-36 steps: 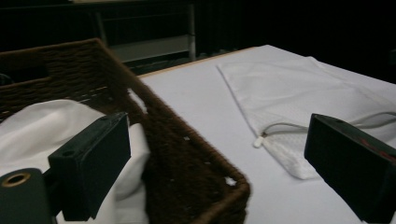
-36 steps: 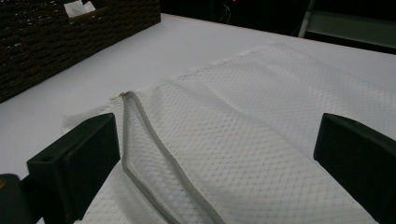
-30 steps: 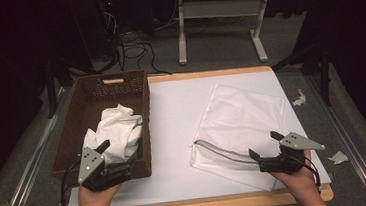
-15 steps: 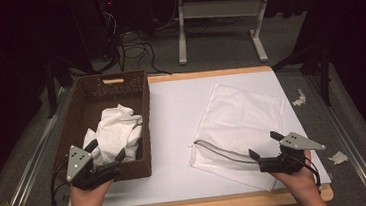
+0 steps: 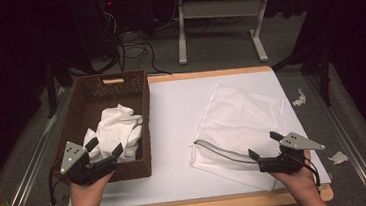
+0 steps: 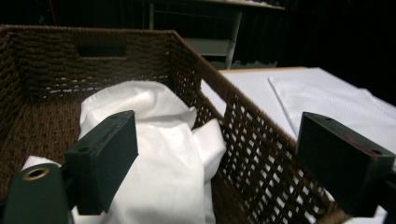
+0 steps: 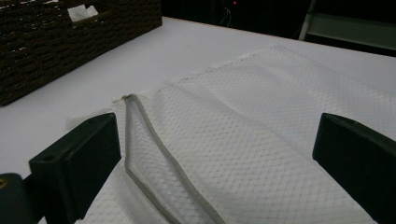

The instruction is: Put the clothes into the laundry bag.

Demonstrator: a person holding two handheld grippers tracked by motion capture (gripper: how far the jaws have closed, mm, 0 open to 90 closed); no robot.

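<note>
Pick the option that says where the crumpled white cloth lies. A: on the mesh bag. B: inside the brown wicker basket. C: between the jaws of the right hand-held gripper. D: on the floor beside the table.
B: the white cloth sits bunched inside the brown wicker basket, while the mesh bag lies flat and apart on the white table top.

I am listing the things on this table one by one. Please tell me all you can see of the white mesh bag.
The mesh bag is white, flat and roughly square, of thin netted fabric with small diamond holes. It lies on the white table top, right of the basket, turned slightly askew. A grey zipper runs along its near edge and stands open, gaping a little. The right gripper sits at that near edge, jaws apart over the mesh.
</note>
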